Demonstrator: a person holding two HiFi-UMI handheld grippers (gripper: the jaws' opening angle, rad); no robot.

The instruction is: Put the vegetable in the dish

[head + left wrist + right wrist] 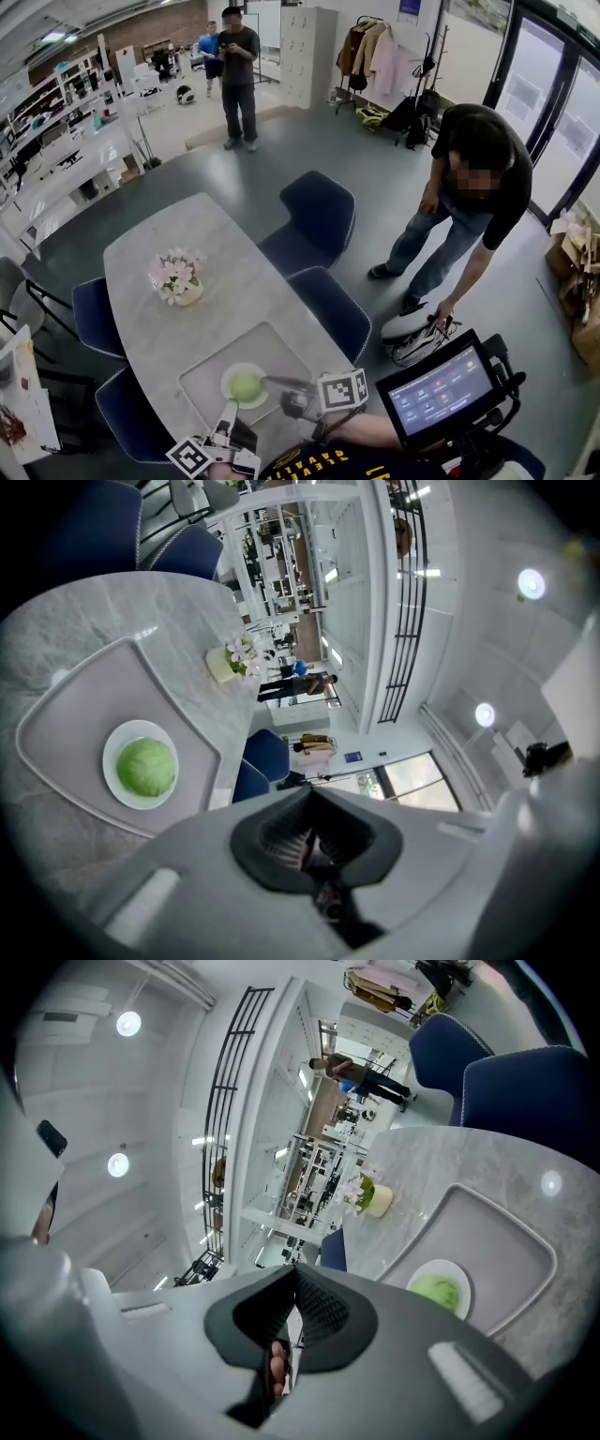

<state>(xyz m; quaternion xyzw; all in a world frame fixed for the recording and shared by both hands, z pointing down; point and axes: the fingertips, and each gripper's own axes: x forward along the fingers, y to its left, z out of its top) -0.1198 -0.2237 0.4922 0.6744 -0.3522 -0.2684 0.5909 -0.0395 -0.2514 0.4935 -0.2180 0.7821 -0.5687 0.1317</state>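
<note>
Yellow lettering is seen on the dark shirt (309, 461) at the lower edge of the head view, but it is cut off and cannot be read. The tiles on the mounted touchscreen (441, 389) are too small to be read. The round pale-green leafy vegetable (246, 385) is seated in the round white dish (226, 378), which is set on the grey rectangular tray (202, 375) on the grey marbled table (159, 272). The left gripper (230, 405) is pointed up at the dish from just below it. The right gripper (269, 380) is held level beside the dish, with the forearm (375, 429) stretched out behind it. Both tongs are clenched on nothing.
</note>
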